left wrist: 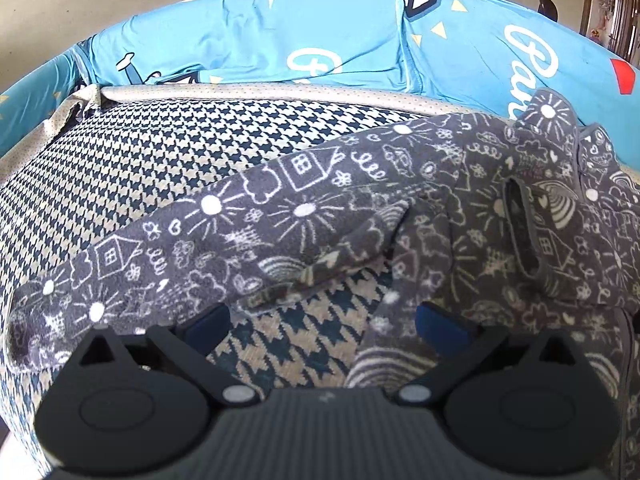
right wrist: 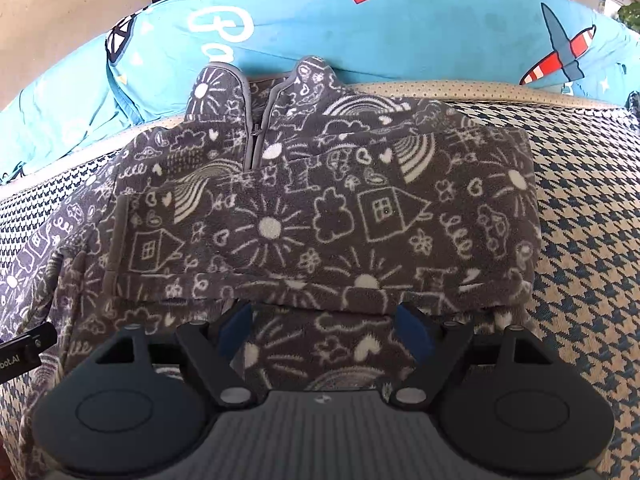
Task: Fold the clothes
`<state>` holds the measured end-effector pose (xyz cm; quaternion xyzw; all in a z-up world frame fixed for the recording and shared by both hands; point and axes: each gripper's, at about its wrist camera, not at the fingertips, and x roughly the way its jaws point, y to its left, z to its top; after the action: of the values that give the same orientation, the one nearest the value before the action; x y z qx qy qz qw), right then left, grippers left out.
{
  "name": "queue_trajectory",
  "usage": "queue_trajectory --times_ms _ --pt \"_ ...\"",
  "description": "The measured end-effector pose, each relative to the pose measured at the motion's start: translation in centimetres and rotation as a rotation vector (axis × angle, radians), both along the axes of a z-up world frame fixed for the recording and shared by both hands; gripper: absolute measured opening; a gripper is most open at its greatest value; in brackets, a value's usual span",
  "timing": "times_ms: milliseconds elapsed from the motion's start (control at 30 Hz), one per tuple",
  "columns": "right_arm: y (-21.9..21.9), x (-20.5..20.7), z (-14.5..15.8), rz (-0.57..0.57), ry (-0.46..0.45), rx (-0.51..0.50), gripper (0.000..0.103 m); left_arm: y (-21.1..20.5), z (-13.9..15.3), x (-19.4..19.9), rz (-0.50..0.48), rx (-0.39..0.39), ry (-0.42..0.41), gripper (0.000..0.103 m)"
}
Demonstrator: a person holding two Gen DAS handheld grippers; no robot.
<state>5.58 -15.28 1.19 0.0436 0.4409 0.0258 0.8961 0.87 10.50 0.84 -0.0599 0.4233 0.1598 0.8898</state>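
The grey doodle-print fleece jacket [right wrist: 320,216] is lying on the houndstooth cushion [left wrist: 152,168], collar toward its back edge by the blue printed cover [left wrist: 248,44]. The left gripper [left wrist: 320,324] is hovering with jaws spread wide, holding nothing, over the outstretched sleeve [left wrist: 200,240]. The right gripper [right wrist: 324,328] is standing wide apart at the folded sleeve's near edge, gripping nothing.
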Motion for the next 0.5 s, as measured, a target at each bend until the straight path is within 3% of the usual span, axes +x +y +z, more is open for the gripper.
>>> queue_trajectory --times_ms 500 --pt "1.3 -2.4 1.0 0.050 0.022 0.033 0.079 2.8 0.1 -1.4 0.080 -0.023 0.018 0.103"
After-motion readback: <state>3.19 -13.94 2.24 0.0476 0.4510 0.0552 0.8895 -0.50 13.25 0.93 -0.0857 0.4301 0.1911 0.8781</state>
